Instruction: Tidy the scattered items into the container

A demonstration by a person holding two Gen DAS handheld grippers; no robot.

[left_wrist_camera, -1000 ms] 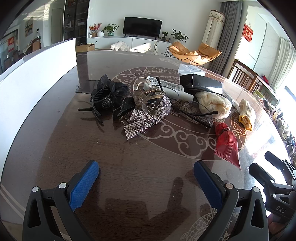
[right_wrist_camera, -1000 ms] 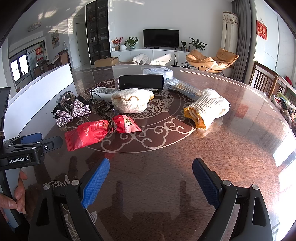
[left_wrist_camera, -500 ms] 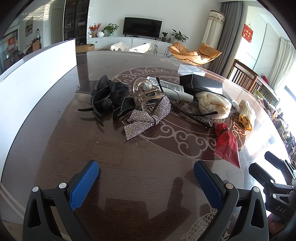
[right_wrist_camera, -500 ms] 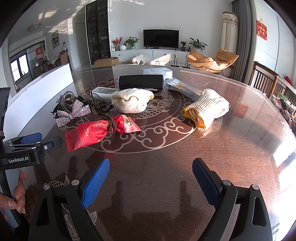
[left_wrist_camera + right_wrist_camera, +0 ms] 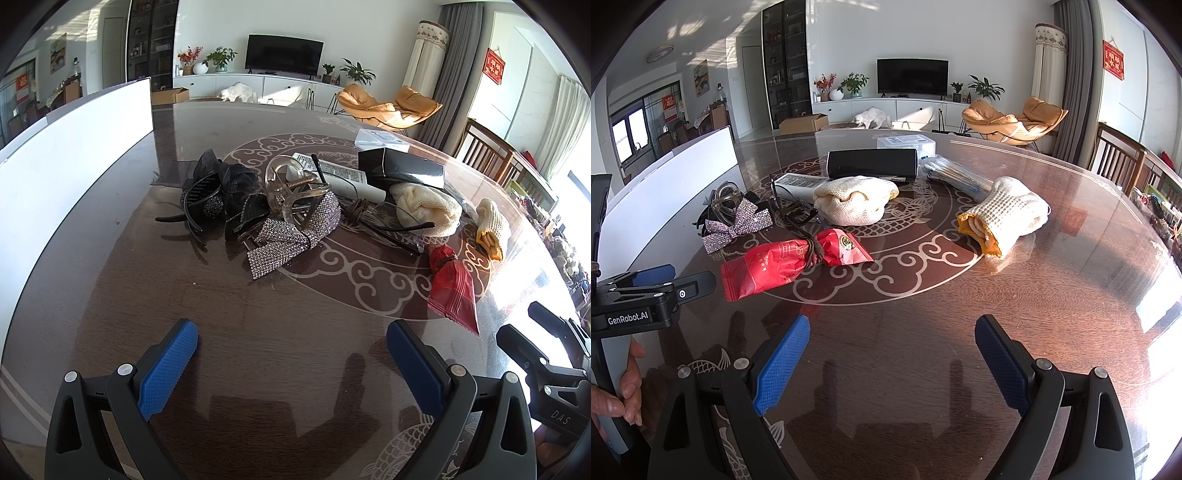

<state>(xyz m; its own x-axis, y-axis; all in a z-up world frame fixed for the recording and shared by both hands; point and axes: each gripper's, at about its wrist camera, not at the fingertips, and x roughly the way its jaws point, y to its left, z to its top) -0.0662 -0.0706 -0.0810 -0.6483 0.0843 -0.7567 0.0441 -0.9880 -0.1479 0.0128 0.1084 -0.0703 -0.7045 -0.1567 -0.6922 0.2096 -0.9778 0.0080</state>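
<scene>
Two tools gaping empty, left tool (image 5: 291,354), right tool (image 5: 892,350), glossy patterned table (image 5: 923,332), sunlit lounge.

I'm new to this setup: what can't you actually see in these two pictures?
- White container, both views: only its outer wall shows; the inside is hidden.
- Black hair clips, right wrist view: mostly behind the rhinestone bow.
- White tube, both views: label print too small to read.

Counter (image 5: 1052,302): glossy dark wood w/ mirror-like shine. Red packet (image 5: 790,260): shiny crinkled plastic, ahead-left of right hand-held gripper (image 5: 888,354). Rolled cloth (image 5: 1008,218): rough waffle knit. Bow (image 5: 291,236): sparkly rhinestone. Gripper pads (image 5: 781,363): textured blue rubber.
</scene>
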